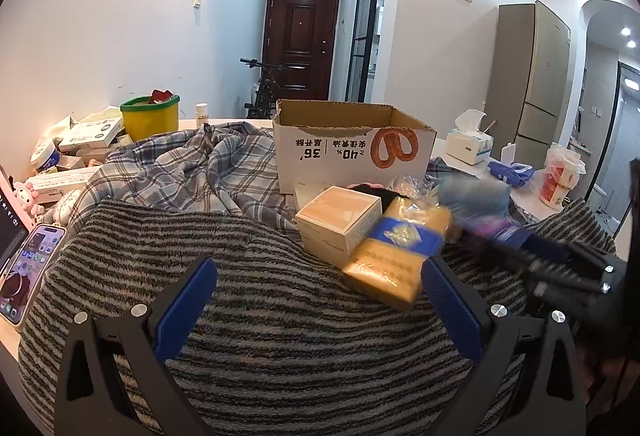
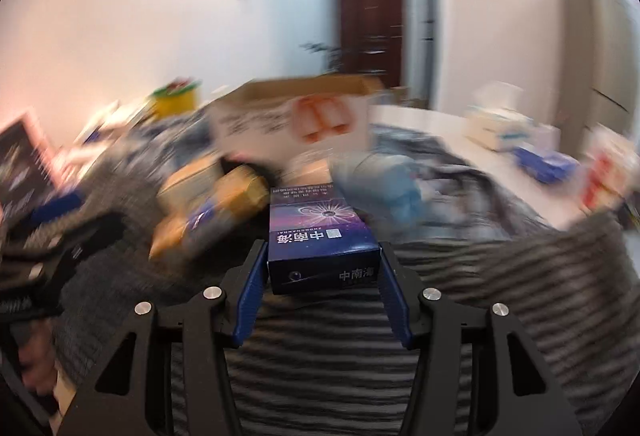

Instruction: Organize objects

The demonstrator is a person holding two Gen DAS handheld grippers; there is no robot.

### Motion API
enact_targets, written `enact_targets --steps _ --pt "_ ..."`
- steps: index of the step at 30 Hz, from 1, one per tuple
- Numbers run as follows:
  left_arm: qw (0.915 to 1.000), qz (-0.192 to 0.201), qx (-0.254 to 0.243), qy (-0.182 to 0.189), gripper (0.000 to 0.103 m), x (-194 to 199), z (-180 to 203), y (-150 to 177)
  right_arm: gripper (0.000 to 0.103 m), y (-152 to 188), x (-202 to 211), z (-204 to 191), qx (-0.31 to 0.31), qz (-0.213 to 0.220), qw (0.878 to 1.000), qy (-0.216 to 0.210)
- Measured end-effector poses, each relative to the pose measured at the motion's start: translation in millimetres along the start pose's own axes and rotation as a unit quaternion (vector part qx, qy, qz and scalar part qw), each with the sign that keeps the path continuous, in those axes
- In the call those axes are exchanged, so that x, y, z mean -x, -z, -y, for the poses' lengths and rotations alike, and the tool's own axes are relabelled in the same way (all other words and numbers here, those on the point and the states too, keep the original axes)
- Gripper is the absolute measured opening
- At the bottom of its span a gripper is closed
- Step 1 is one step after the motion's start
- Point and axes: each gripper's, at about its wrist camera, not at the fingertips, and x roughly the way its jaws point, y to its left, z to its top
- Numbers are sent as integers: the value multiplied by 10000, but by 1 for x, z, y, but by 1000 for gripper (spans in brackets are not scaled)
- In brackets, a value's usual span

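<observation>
My right gripper [image 2: 323, 268] is shut on a dark blue cigarette box [image 2: 318, 232] and holds it above the striped blanket [image 2: 500, 296]; the view is motion-blurred. In the left wrist view this gripper [image 1: 560, 264] is a blur at the right with the blue box [image 1: 502, 228]. My left gripper [image 1: 320, 284] is open and empty over the striped blanket [image 1: 240, 276]. Ahead lie a yellow packet with a blue band [image 1: 396, 248] and a cream box [image 1: 340, 224]. An open cardboard box [image 1: 352, 143] stands behind them.
A phone [image 1: 28, 268] lies at the left edge. A yellow-green tub [image 1: 150, 115] and several small boxes [image 1: 92, 133] crowd the back left. A tissue box [image 1: 468, 143] and bags [image 1: 560, 175] sit at the right. A plaid cloth [image 1: 192, 167] covers the middle.
</observation>
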Motion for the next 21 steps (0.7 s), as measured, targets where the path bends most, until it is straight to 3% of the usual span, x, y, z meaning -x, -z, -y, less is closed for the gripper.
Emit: enact_targets --steps 5,17,21 --pt "9999 -38 -38 -88 103 -4 -1 1 52 -4 8 23 -516 -23 9987 40" --pt "9996 -245 -144 -64 103 -11 8 7 52 10 -3 14 -148 -332 9993 -13" --pt "9987 -457 -100 221 103 -17 10 10 52 11 -7 14 -137 -419 9990 -102"
